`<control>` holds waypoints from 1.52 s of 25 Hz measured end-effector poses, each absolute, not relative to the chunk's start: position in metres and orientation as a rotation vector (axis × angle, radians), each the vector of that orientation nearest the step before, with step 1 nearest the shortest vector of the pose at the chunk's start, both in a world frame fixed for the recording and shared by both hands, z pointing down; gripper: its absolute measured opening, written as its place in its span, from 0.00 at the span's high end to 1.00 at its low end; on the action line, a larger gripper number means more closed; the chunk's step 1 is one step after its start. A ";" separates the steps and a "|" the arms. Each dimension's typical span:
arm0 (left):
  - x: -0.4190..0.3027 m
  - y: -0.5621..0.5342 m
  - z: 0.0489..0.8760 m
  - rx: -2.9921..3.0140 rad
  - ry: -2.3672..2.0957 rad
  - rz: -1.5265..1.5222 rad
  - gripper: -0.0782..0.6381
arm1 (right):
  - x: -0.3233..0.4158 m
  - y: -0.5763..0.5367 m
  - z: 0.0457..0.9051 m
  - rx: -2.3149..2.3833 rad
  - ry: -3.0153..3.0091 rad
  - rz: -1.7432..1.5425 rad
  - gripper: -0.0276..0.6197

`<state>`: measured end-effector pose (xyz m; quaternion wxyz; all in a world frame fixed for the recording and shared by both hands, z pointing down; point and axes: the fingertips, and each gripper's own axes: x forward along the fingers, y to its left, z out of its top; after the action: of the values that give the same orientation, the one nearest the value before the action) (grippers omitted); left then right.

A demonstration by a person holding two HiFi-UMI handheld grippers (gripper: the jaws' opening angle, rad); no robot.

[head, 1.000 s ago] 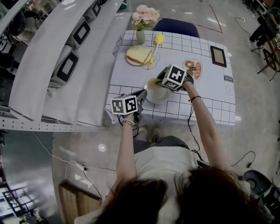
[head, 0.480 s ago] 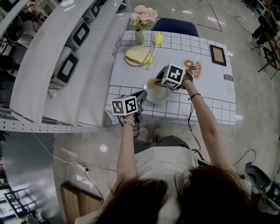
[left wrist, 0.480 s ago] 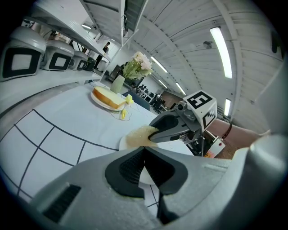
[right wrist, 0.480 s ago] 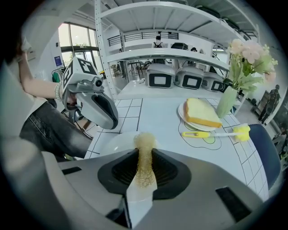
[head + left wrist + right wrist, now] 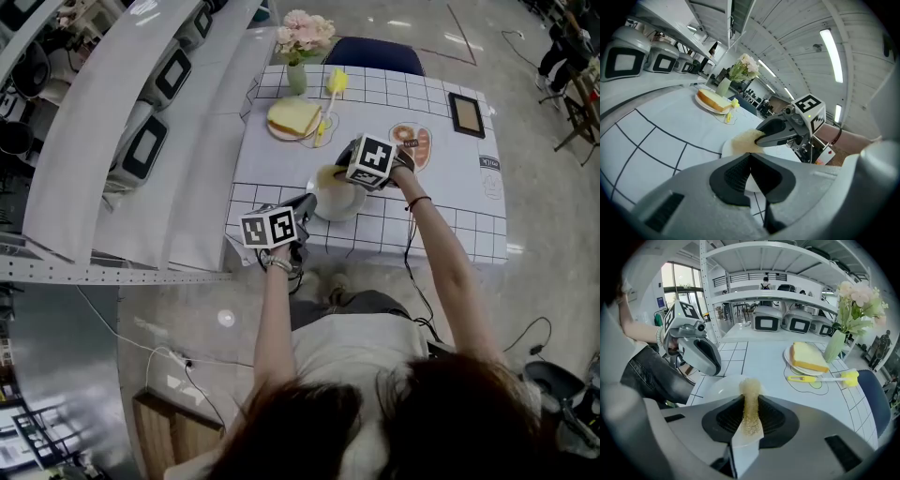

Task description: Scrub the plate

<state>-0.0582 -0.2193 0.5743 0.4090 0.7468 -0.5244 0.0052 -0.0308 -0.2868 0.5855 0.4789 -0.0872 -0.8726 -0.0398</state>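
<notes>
Scrubbing in hand, by the look of it. Pinched at the near-left rim of the plate [image 5: 343, 202] by the left tongs [image 5: 305, 203], pressed shut on that rim. Gripped tight in the right tongs [image 5: 339, 174], over the plate's far-left part: a yellow scourer [image 5: 750, 394], seemingly touching the plate.

Likely to go wrong from here:
- Might pull the rim out of the thin left-hand pinch, if pushed hard sideways with the scourer.
- Might then skid the plate off the surface [image 5: 450, 197], with the front edge just beside the plate's near side.
- Might scrape bare tong tips on the plate, with only a short tuft of scourer past the pads.

Against a second ago, hardly changed: same pinch on the rim, same place for the scourer, no shift of the plate on the grid.
</notes>
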 end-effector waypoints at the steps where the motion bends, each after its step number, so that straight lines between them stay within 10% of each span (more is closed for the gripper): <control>1: -0.057 -0.219 0.575 1.879 -1.323 0.009 0.88 | -0.030 -0.287 0.586 -0.211 -2.130 -0.099 0.83; 38: -0.047 -0.209 0.578 1.914 -1.186 0.023 0.88 | 0.022 -0.286 0.582 0.061 -2.142 0.094 0.83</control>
<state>-0.0472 -0.2089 0.5776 0.4305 0.7672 -0.4754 0.0092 0.0218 -0.2865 0.5821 0.4778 0.0251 -0.8773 0.0386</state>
